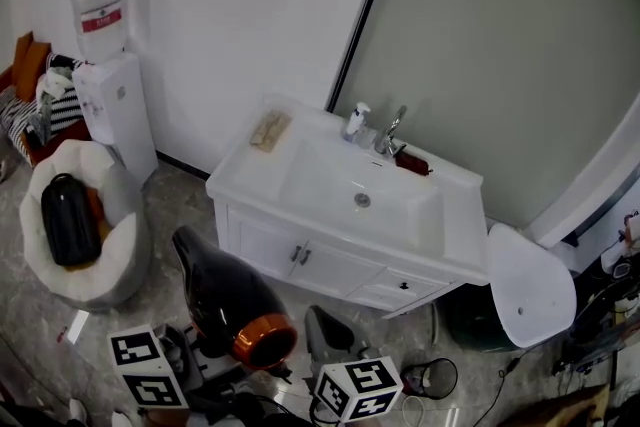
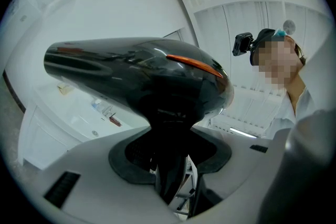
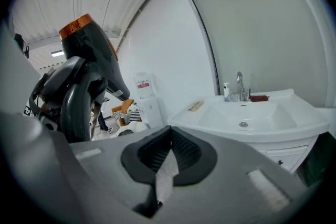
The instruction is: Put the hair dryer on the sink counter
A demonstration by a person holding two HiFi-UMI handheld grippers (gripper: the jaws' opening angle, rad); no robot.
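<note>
Black hair dryer (image 2: 142, 78) in near-level left gripper (image 2: 169, 168)

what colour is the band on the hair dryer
Orange, on the black hair dryer; clearest in the head view.

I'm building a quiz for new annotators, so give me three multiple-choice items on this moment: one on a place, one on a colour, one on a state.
1. Where is the hair dryer?
A. in the basin
B. in the left gripper, away from the sink counter
C. on the floor

2. What colour is the ring at the dryer's end?
A. blue
B. orange
C. green

3. How do the jaws of the right gripper stand?
A. wide apart
B. closed on the dryer
C. shut, empty

Answers:
1 B, its jaws clamp the dryer in front of the cabinet.
2 B, the head view shows it orange.
3 C, the pads meet with nothing between.
</note>
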